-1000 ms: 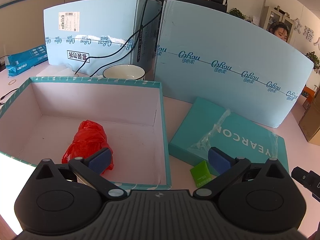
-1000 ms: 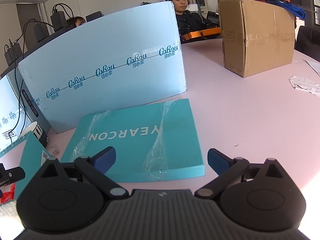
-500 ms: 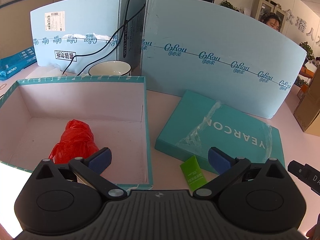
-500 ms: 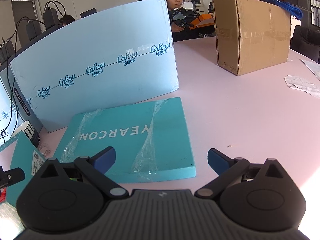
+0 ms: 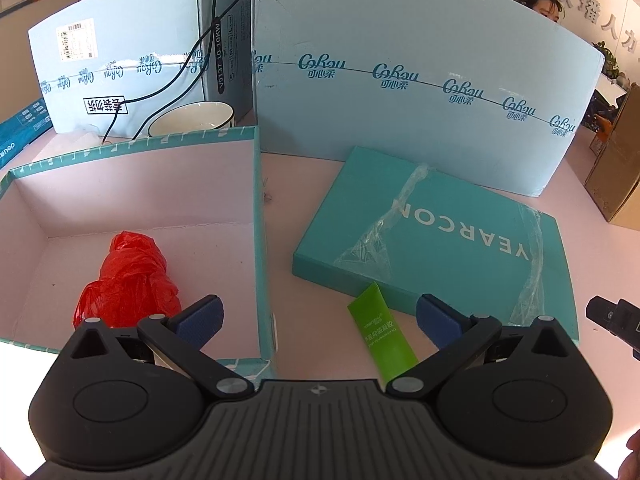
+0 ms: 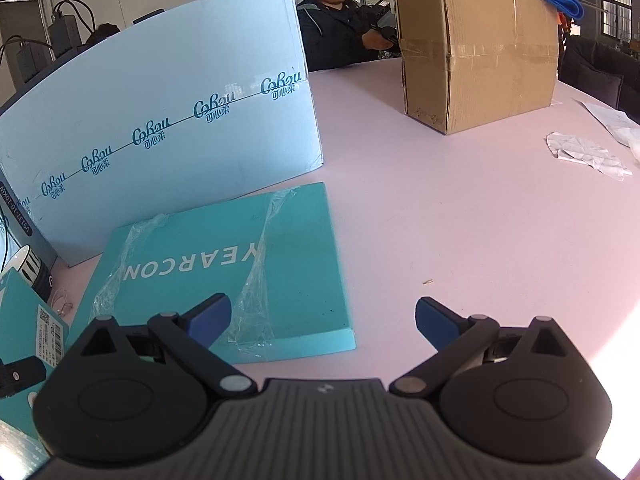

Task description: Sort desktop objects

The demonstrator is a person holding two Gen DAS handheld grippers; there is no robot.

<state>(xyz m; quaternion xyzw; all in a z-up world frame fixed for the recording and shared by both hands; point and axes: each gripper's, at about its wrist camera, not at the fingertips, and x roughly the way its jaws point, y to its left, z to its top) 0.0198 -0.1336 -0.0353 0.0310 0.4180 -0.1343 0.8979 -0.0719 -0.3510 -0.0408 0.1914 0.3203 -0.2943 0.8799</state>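
An open teal box (image 5: 256,208) with a pale inside holds a crumpled red plastic bag (image 5: 128,276). A green tube (image 5: 380,332) lies on the pink table between the box and the flat teal YEARCON lid (image 5: 440,240). My left gripper (image 5: 318,314) is open, with the box's right wall and the tube between its fingers, nothing gripped. My right gripper (image 6: 322,320) is open above the near right corner of the lid (image 6: 224,264), holding nothing. The right gripper's tip (image 5: 612,316) shows at the left view's right edge.
Tall light-blue Cobau cartons (image 5: 400,80) stand as a wall behind the box and lid. A white bowl (image 5: 192,118) and a black cable (image 5: 172,88) sit behind the box. A brown cardboard box (image 6: 476,48), crumpled paper (image 6: 584,152) and a seated person (image 6: 340,20) are farther right.
The left gripper has shifted right, so the box slid left in view and the green tube now shows fully between the fingers. The right gripper moved right and forward over the lid's corner.
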